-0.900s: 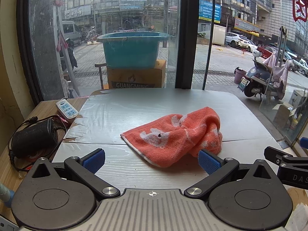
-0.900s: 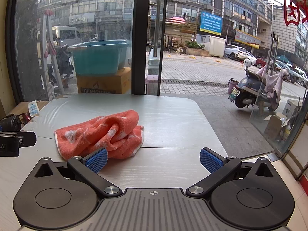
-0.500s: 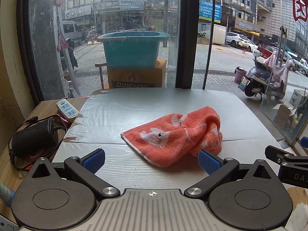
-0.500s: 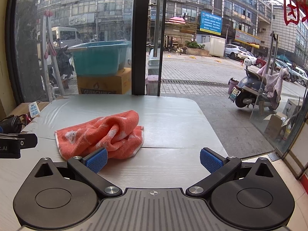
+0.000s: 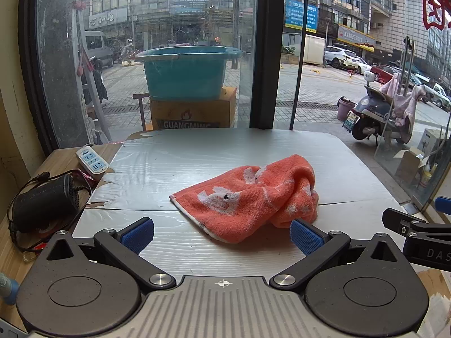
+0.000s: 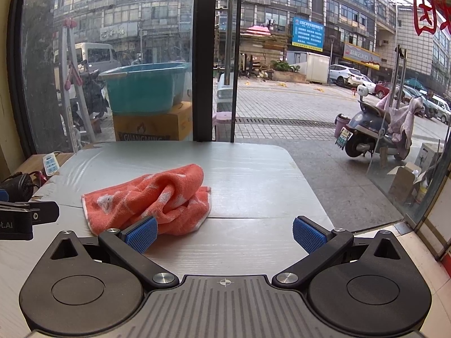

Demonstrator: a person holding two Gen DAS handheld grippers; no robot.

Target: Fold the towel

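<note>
The towel's near-left edge hides behind the right gripper's left fingers.

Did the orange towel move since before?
No. The orange towel lies in the same crumpled heap on the grey table, at the same spot by the table's seam.

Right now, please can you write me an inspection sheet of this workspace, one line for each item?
Surface: grey table, film peeling at its left edge.
Job's things: orange towel, crumpled, not yet folded, lying on the table.
Clutter: white power strip and black adapter on the wooden bench to the left.
Grippers: left gripper open, empty; right gripper open, empty, its left pad in front of the towel; contact unclear.
Cables: black cord looped around the adapter.
Surroundings: window, teal tub on a cardboard box, parked scooter outside.
</note>
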